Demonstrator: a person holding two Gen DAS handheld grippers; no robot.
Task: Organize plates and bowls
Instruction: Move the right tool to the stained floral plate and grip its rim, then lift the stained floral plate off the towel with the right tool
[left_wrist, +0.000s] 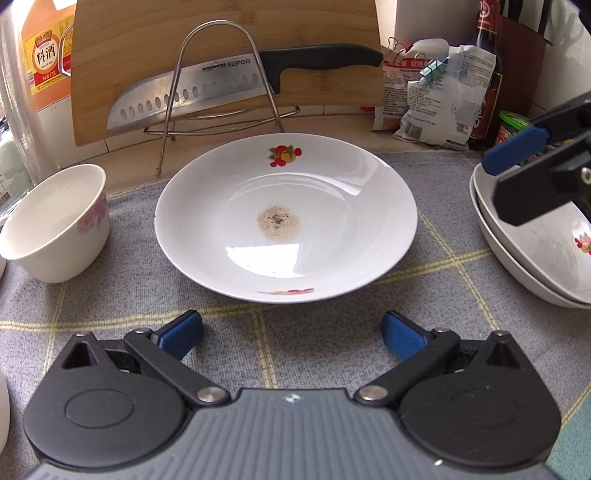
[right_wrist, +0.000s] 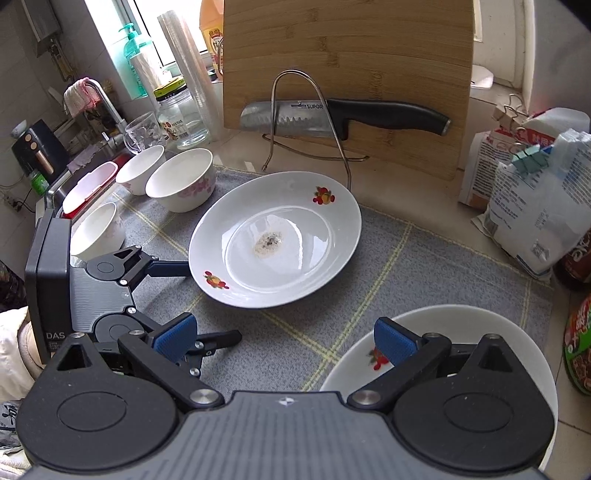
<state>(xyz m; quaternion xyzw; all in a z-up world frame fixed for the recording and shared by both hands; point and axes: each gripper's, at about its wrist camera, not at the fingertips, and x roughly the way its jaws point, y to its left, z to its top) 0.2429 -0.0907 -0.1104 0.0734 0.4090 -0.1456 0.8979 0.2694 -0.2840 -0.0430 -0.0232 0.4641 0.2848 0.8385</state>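
Observation:
A white plate (left_wrist: 286, 218) with fruit prints and a brown stain at its centre lies on the grey checked cloth (left_wrist: 110, 310); it also shows in the right wrist view (right_wrist: 275, 240). My left gripper (left_wrist: 291, 334) is open and empty, just short of the plate's near rim. My right gripper (right_wrist: 286, 338) is open and empty, above the rim of a stack of white plates (right_wrist: 443, 321), seen at the right in the left wrist view (left_wrist: 532, 254). Three white bowls with pink flowers (right_wrist: 181, 179) stand left of the plate; one shows in the left wrist view (left_wrist: 55, 221).
A bamboo cutting board (left_wrist: 225, 70) and a knife (left_wrist: 236, 85) lean in a wire rack (left_wrist: 221, 122) behind the plate. Food bags (left_wrist: 439, 96) and bottles stand at the back right. A sink, jar and glass mug (right_wrist: 144, 131) are at the far left.

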